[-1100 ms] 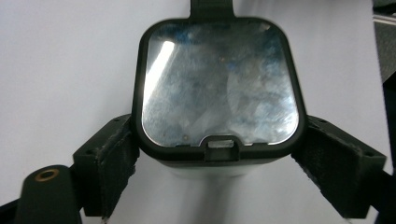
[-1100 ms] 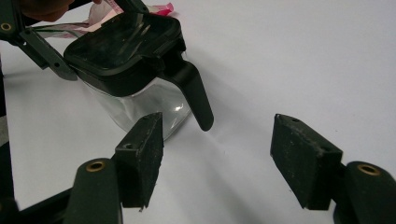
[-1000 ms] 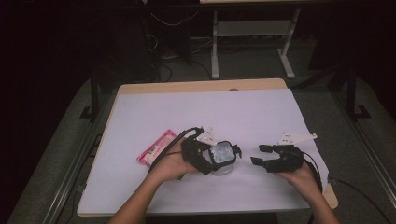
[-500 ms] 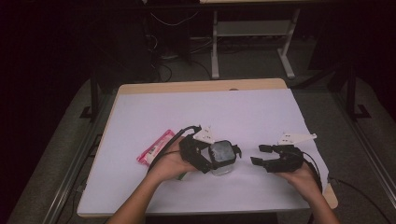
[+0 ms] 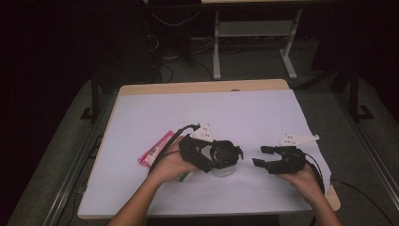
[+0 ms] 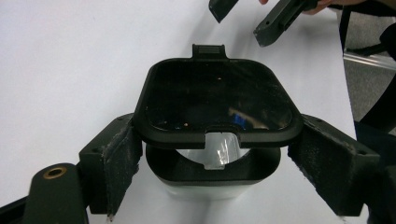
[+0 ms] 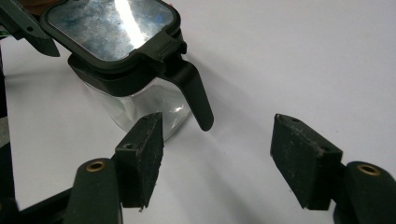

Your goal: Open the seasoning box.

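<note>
A clear container (image 5: 224, 171) with a black collar and a black lid (image 5: 226, 152) stands on the white sheet near the table's front. My left gripper (image 5: 229, 155) reaches in from the left, one jaw on each side of the collar (image 6: 212, 175). Its pads (image 6: 119, 163) press against the collar. The lid (image 6: 217, 100) sits tilted above the container's mouth. My right gripper (image 5: 261, 156) hovers to the right of the container, open and pointing at it, with bare sheet between its pads (image 7: 144, 154). The container (image 7: 140, 100) lies just beyond the right gripper's left pad.
A pink packet (image 5: 154, 150) lies on the sheet to the left of my left hand. The wooden table (image 5: 202, 87) is covered by the white sheet, which has bare room across its back half. Metal stands and cables are on the dark floor behind.
</note>
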`<action>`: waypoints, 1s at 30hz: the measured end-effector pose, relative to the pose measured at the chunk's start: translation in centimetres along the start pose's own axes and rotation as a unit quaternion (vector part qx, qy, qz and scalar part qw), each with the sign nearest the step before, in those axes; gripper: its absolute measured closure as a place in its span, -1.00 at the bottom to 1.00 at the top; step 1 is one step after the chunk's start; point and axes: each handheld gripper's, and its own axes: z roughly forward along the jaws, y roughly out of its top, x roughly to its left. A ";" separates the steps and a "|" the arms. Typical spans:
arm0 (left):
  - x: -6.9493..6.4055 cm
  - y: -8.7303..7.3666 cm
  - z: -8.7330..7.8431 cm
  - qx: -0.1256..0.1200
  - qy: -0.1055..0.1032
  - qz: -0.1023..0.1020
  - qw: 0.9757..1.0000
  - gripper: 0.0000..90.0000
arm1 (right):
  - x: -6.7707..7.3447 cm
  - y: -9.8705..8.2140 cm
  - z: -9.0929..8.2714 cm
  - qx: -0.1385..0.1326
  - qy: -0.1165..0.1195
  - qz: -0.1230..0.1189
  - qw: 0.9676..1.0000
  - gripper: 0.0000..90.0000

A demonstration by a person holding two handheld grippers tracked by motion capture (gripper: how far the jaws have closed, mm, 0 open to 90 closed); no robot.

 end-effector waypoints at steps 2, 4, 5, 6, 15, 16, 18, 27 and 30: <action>0.0 0.0 -0.1 -0.008 -0.001 -0.003 1.000 -0.61 | 0.0 0.0 0.0 -0.001 0.001 0.001 1.000 -0.24; -0.1 0.1 -0.1 -0.009 0.000 -0.002 1.000 -0.61 | 0.1 0.1 -0.1 -0.002 0.002 0.001 1.000 -0.24; -0.1 0.1 -0.2 -0.009 0.001 -0.001 1.000 -0.61 | 0.1 0.1 -0.1 -0.003 0.003 0.004 1.000 -0.24; -0.1 0.1 -0.2 -0.011 0.001 -0.001 1.000 -0.61 | 0.1 0.1 -0.1 -0.003 0.003 0.004 1.000 -0.24; 0.0 0.1 -0.8 -0.038 -0.015 -0.001 0.999 -0.33 | 0.6 2.0 0.0 -0.022 0.015 -0.004 1.000 -0.18; 0.0 0.1 -0.7 -0.034 -0.019 -0.003 0.999 -0.32 | 0.6 2.2 0.1 -0.022 0.015 -0.003 1.000 -0.13; 0.0 0.0 -0.7 -0.035 -0.019 -0.003 0.999 -0.31 | 0.6 2.5 0.3 -0.023 0.013 -0.006 1.000 0.02; 0.1 -0.3 -1.0 -0.048 -0.027 0.001 0.998 -0.06 | 1.2 3.6 0.7 -0.033 0.021 -0.023 0.999 0.86; 0.3 -0.4 -1.3 -0.056 -0.039 0.000 0.998 0.21 | 1.3 3.7 1.0 -0.024 0.029 -0.034 0.999 1.00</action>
